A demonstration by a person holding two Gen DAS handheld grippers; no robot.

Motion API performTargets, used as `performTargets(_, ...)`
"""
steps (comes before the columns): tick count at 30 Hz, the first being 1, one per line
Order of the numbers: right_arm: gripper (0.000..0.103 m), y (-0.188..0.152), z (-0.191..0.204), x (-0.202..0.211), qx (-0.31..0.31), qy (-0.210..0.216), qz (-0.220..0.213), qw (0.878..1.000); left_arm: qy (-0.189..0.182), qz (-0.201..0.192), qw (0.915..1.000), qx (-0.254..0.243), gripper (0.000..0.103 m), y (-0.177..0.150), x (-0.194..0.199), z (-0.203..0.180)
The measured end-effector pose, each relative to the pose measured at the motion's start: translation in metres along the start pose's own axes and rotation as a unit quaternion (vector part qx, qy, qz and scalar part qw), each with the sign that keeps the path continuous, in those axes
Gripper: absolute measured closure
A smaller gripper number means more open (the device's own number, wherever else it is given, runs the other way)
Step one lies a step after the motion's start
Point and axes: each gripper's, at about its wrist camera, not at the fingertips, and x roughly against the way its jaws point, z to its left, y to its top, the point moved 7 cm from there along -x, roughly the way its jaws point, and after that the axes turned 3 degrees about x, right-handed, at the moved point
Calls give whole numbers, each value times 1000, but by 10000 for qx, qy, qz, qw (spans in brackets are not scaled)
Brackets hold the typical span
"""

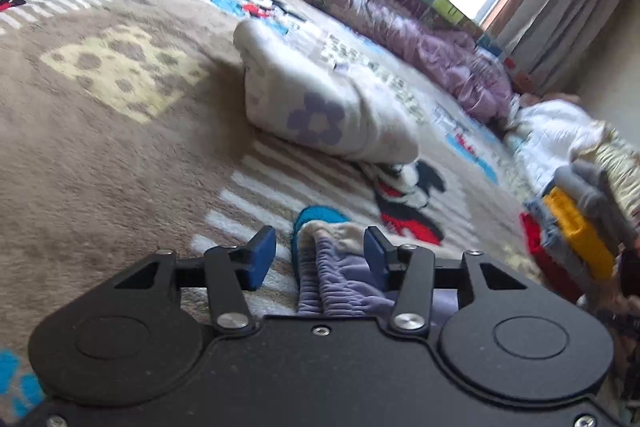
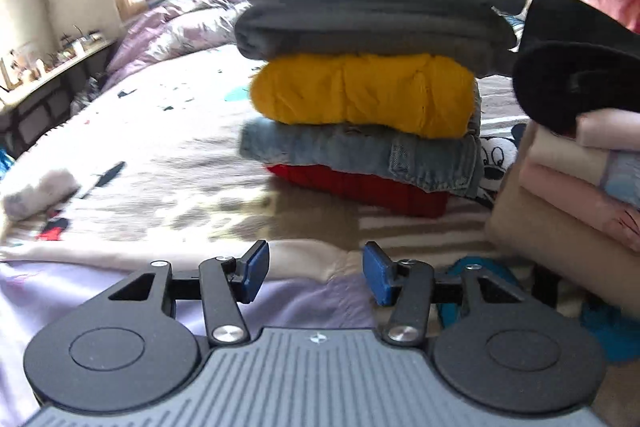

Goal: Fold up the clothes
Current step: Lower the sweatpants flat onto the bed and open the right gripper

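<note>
Two grippers and the laundry around them, as I see it from my station, largest item first.

1. Blanket (image 1: 120,147): beige plush with cartoon-mouse prints, covering the whole bed.
2. Quilt (image 1: 400,19): lilac, bunched along the far edge below the window.
3. Stack of folded clothes (image 2: 368,95): grey at the top, then yellow, denim, and red at the bottom, standing on the blanket ahead of my right gripper. A second pile of pale folded pieces with a black one on top (image 2: 580,155) stands just beside it to the right.
4. Lavender garment (image 2: 100,303): spread flat under my right gripper, with a cream edge running across. In the left wrist view its gathered, elasticated end (image 1: 340,275) lies between the fingers.
5. White folded bundle with a purple flower (image 1: 320,99): lying alone mid-bed, well apart from the stacks.
6. Left gripper (image 1: 320,259): jaws parted; the right blue pad touches the gathered fabric, the left pad stands clear, no clamp.
7. Right gripper (image 2: 314,273): jaws parted over the cream edge, pads pressing on nothing.
</note>
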Motion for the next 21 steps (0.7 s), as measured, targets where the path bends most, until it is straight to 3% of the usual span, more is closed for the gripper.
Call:
performTargets(5,50,-23,15,41,-23,413,227,9989,-140,-27,9999,86,56,-6,27,-3)
performTargets(12,50,-76,76,102,634,944,257,9932,-158,194,9997,37,56,-34,72,-19)
performTargets(19,51,-129,191,122,2098,1746,383,9613,-193,302,9989,290,53,-61,106,-36)
performTargets(21,51,-141,218,119,2287,1971,448,9523,-119,512,9982,305,52,-78,104,-44)
